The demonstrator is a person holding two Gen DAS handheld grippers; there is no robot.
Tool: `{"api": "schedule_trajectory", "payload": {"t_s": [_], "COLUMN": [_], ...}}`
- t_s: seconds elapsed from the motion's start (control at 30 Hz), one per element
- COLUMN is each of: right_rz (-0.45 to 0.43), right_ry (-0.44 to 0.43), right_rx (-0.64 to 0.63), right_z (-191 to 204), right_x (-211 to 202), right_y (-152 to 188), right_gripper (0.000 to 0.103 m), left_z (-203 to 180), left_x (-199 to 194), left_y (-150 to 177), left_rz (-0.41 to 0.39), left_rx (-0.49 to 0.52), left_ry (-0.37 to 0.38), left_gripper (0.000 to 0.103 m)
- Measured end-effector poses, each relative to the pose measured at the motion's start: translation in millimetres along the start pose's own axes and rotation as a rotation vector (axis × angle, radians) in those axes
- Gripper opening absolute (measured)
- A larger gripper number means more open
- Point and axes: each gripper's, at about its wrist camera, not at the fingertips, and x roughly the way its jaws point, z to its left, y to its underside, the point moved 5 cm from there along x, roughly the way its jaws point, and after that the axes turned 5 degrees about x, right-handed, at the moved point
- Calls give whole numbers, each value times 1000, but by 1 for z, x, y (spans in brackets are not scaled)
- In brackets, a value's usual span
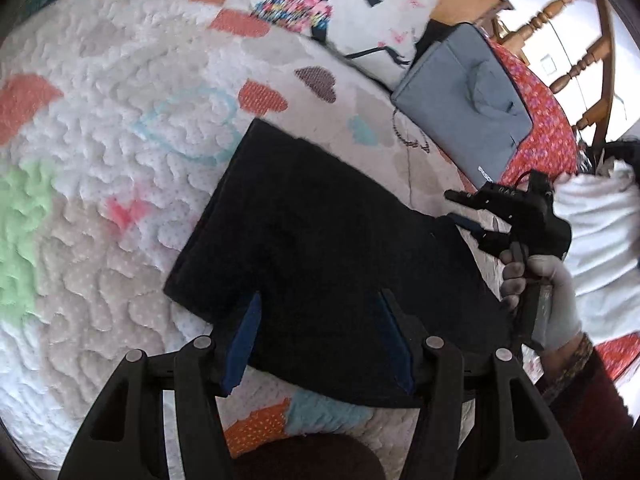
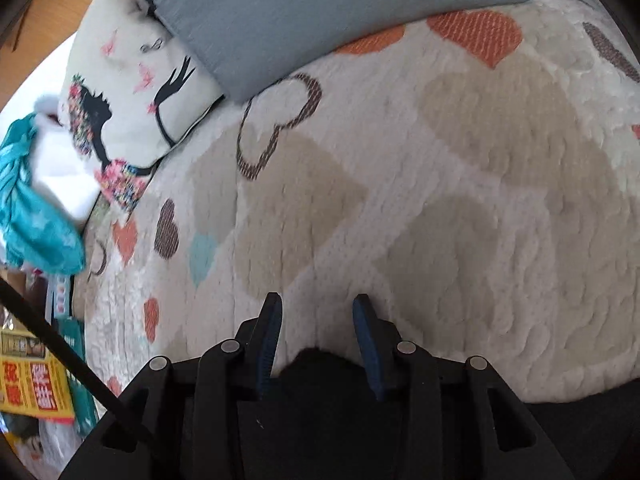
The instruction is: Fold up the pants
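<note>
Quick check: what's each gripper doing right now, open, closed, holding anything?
Left gripper: open, fingers apart over the pants, gripping nothing.
Right gripper: open, nothing between the fingers; pants edge sits just behind them.

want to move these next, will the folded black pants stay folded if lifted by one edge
Probably not: the pants are soft layered cloth lying flat on the quilt, so the layers would likely droop apart. They look light, and may drag on the textured quilt rather than slide.

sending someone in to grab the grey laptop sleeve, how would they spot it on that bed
Start at the bed's heart-patterned quilt and go to the edge where the cushions sit. The grey laptop sleeve lies flat there, partly overlapping the white cushion printed with a black silhouette. It is the only plain grey item, with small white lettering near one corner.
</note>
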Motion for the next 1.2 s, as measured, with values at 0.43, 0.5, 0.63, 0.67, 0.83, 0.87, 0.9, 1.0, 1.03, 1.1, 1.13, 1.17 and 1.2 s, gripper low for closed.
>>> {"api": "schedule_trajectory", "payload": {"t_s": [0.43,0.5,0.63,0.67,0.83,0.87,0.9,1.0,1.03,1.1,1.13,1.17,1.2], "right_rz": [-58,-81,-129,-134,-164,-168,-169,-180,-184,-187,-189,-190,-189], "right_ry": [-110,-107,-105,-110,-141,-148,-151,-160,-164,-166,-163,-161,-160], "right_rx": [-116,-85,-13,4,118,142,158,193,204,214,217,219,221], "right_z": [-66,-93,-148,-158,-218,-229,-237,-257,-264,-270,-273,-277,-280], "right_x": [-149,-171,-212,-219,-250,-254,-257,-266,-268,-269,-269,-269,-268], "right_y": [89,101,122,126,149,154,157,165,168,171,172,174,174], "right_gripper": [48,49,52,53,54,54,55,56,56,56,56,56,56], "left_z": [-72,-93,-140,-149,-203,-215,-224,-254,-264,-275,-281,-287,-292], "left_x": [-51,-51,-48,-47,-39,-37,-34,-27,-23,-17,-13,-10,-5], "left_y": [12,15,24,26,33,33,33,34,35,37,37,37,37], "left_rz": [-32,-27,-4,2,26,30,32,43,51,65,74,85,97], "left_rx": [184,227,329,349,455,476,494,552,574,598,610,621,627], "left_ry": [11,18,38,42,69,76,82,93,98,104,107,111,117], "left_gripper": [57,57,57,57,57,58,58,58,58,58,58,58,58]}}
